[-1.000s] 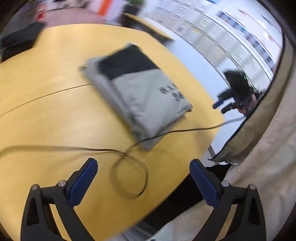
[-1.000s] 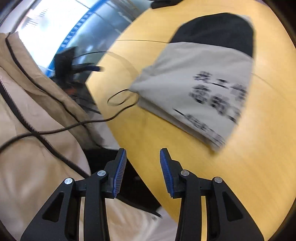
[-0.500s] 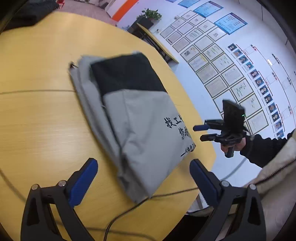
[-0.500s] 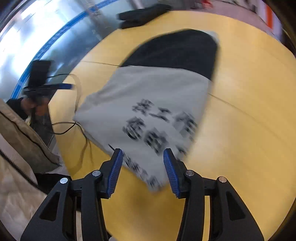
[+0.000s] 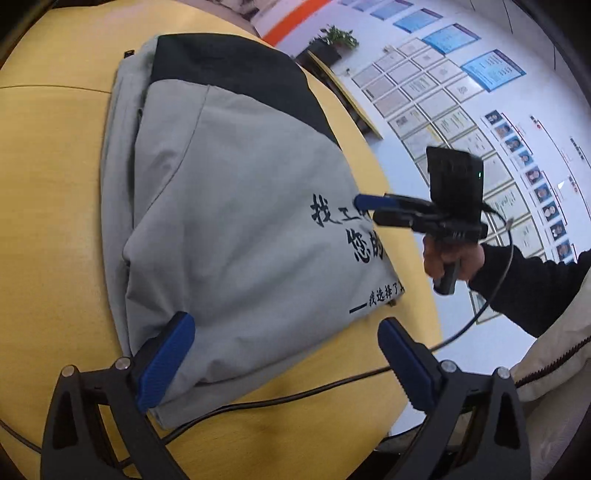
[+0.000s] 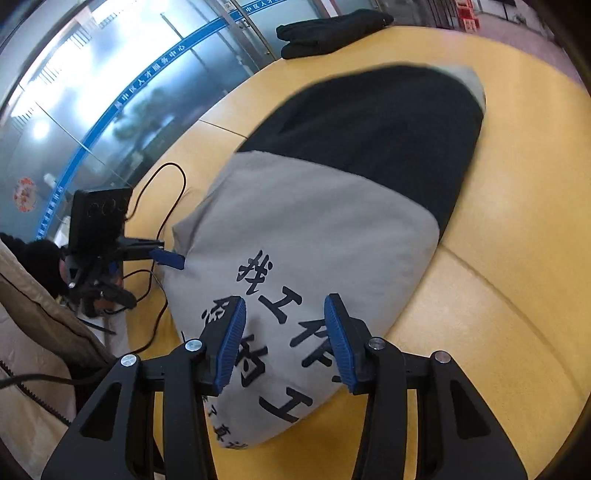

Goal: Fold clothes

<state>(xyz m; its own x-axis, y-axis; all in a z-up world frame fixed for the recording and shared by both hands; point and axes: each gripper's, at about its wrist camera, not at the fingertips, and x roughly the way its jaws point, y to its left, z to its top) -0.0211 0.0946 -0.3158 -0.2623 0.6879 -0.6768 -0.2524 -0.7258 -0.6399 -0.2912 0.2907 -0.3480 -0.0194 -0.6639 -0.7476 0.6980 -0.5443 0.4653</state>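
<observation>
A folded grey and black garment with black printed characters lies on the round yellow table; it also shows in the right wrist view. My left gripper is open wide over the garment's near grey edge, its left finger over the fabric. My right gripper is open and hovers over the printed grey end. The right gripper also shows in the left wrist view, at the garment's right edge. The left gripper shows in the right wrist view, at the garment's left edge.
A black cable runs across the table's near edge below the garment. A dark folded cloth lies at the table's far edge. A beige jacket is at the left. Framed papers cover the wall.
Both grippers have moved in over the garment from the table's edge. The right gripper has opened a little wider. The garment has not moved on the table.
</observation>
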